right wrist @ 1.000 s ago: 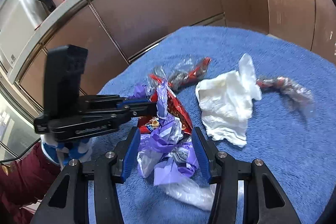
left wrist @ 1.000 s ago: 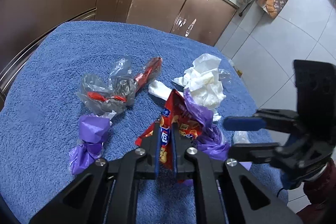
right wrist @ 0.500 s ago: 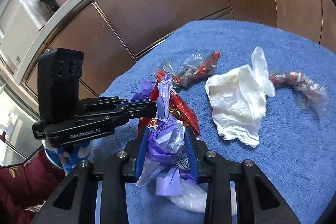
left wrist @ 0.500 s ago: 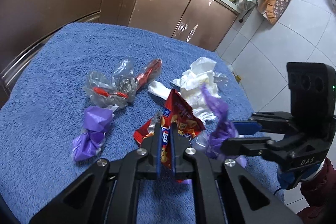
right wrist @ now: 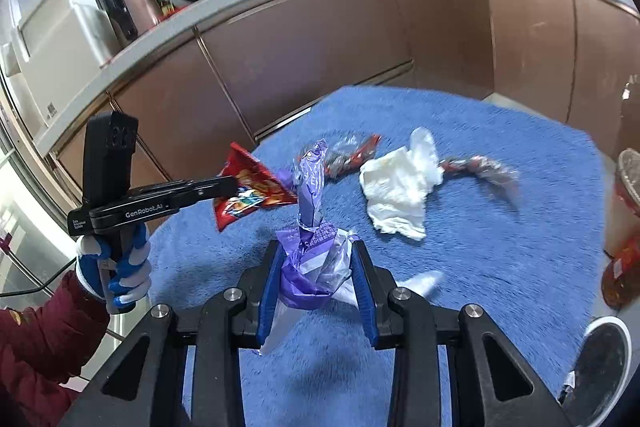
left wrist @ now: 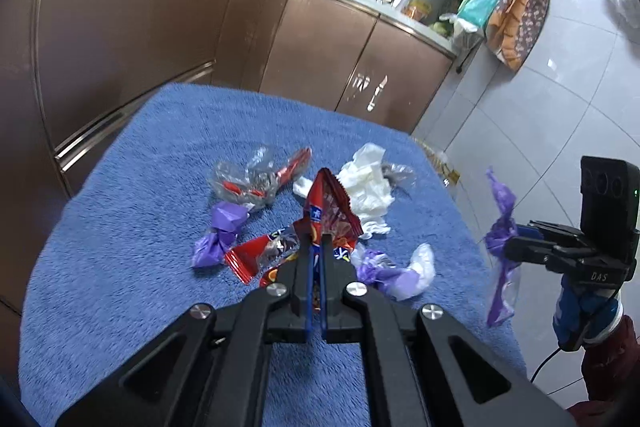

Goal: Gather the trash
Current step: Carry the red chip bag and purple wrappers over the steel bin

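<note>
**Both grippers holding wrappers above the blue towel**

Landmark: the white tissue lying on the blue towel.

1. Left of the tissue, at the far side of the towel, lies a clear wrapper with red print. Nearer the camera than that, a small purple wrapper lies twisted on the towel.
2. Left gripper: jaws closed almost fully, with only a thin gap. They clamp the red snack bag by its lower part. The bag stands up between the fingers, just left of the tissue. In the right wrist view the bag hangs clear of the towel, held at its edge.
3. Just below the tissue, beside the left gripper, a purple and white wrapper lies on the towel.
4. Right gripper: jaws partly closed, pressing on both sides of a bunched purple wrapper. Its twisted end points upward. In the left wrist view this wrapper is off the towel's right edge, well right of the tissue, above the tiled floor.
5. In the right wrist view, a second clear and red wrapper lies just right of the tissue.
</note>
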Demonstrator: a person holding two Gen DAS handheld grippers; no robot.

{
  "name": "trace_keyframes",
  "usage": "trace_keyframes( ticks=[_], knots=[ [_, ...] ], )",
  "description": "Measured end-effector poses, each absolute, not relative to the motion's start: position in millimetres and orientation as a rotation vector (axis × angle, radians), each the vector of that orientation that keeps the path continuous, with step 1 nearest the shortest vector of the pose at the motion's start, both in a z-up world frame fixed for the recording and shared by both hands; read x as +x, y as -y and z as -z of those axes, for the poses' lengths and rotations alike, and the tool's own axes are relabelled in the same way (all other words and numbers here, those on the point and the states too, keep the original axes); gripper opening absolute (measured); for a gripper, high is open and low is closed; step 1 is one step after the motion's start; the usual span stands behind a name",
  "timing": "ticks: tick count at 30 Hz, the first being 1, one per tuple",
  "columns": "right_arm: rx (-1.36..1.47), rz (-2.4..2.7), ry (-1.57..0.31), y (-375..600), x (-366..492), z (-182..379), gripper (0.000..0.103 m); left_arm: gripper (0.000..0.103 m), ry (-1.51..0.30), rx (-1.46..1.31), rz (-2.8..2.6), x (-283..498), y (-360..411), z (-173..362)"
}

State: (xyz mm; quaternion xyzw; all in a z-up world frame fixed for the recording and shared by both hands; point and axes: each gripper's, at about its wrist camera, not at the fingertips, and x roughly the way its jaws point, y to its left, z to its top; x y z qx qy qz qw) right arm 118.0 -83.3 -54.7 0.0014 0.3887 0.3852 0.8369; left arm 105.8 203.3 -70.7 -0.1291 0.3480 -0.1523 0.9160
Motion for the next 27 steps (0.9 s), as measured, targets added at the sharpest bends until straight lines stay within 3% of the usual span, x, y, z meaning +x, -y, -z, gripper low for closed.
trace_keyframes(
  ticks=[16,27],
  knots=[
    [0.116,-0.644,-0.570,176,44,-14,0.032,0.002,-0.598,-0.251,0.333,50,-178,16],
    [0.150,-0.379,-0.453,248,18,-24,0.032,0.002,-0.614,-0.189,0.482,64,-90,1]
  ],
)
